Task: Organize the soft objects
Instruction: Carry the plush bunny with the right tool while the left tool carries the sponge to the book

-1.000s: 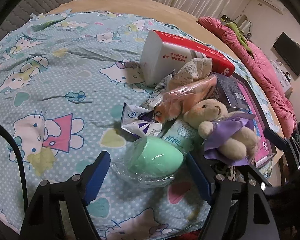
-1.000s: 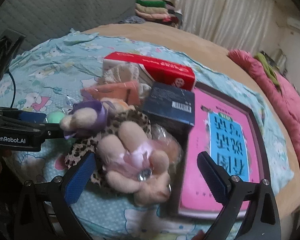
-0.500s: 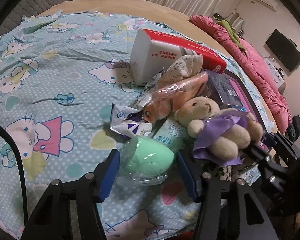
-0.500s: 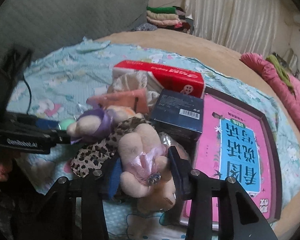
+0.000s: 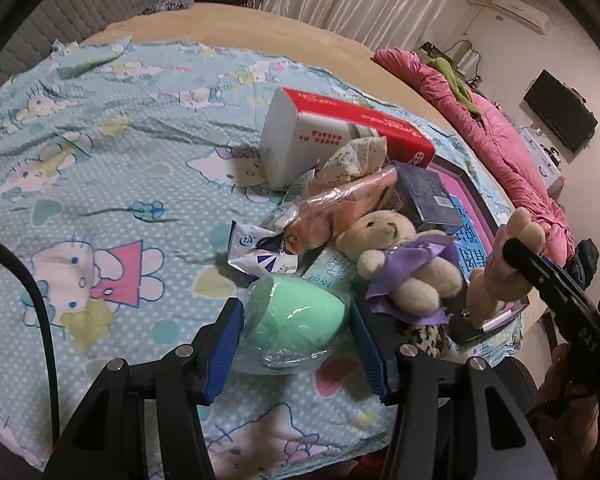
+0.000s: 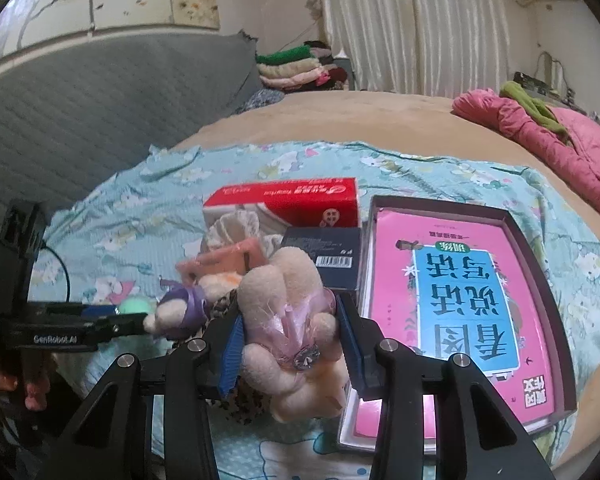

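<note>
My left gripper (image 5: 296, 336) is shut on a green egg-shaped sponge in clear wrap (image 5: 294, 322), low over the Hello Kitty sheet (image 5: 100, 168). My right gripper (image 6: 288, 340) is shut on a beige plush toy with a pink bow (image 6: 288, 320) and holds it lifted; the toy also shows in the left wrist view (image 5: 500, 276). A beige teddy in purple (image 5: 404, 264) lies in the pile next to the sponge, over a leopard-print item (image 5: 424, 334). It also shows in the right wrist view (image 6: 184, 304).
A red and white tissue box (image 5: 332, 136), a dark blue box (image 5: 428, 200), an orange wrapped packet (image 5: 340, 212) and foil packets (image 5: 256, 252) lie in the pile. A pink book in a tray (image 6: 456, 300) lies right. A pink quilt (image 5: 500, 152) lies beyond.
Both grippers closed: the left on the green sponge, the right on the pink-bow plush. The right gripper then lifted the plush up off the pile.
</note>
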The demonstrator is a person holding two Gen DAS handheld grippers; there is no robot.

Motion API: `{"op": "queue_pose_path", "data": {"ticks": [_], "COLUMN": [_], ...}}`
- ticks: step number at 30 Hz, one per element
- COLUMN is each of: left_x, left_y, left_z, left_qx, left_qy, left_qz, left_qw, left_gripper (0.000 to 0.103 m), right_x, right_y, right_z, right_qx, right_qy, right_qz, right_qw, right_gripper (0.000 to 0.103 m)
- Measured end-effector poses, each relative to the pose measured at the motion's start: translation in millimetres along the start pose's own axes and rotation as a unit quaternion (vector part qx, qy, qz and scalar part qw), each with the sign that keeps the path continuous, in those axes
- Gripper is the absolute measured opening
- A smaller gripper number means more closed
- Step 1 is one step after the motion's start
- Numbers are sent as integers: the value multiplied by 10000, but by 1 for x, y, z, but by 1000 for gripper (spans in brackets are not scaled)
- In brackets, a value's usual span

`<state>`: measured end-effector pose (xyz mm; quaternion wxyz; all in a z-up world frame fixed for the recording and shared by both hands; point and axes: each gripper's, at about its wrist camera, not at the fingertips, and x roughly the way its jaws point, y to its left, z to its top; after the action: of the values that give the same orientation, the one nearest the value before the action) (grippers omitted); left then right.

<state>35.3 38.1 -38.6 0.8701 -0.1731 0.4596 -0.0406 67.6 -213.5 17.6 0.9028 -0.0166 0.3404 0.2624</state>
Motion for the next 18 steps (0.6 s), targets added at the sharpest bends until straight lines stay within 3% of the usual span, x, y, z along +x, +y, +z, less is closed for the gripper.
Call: {"op": "queue_pose_path", "data": {"ticks": [7,18], "left_x": [-28,-46], "left_y": [-19,-77], "left_z": [3,18], "left_qx": [249,707], "left_qy": [-375,-507], "left_qz": [173,-52], "left_qw": [9988,9962], "left_gripper": [55,55], "right_x": [-16,-51], "right_y": [-12,-46], "right_z": [5,12], "right_qx": [247,829], "right_qy": [-269,-828], "right_qz": [-27,-318], "right_qw": [9993,9926], "right_gripper": [44,44]}}
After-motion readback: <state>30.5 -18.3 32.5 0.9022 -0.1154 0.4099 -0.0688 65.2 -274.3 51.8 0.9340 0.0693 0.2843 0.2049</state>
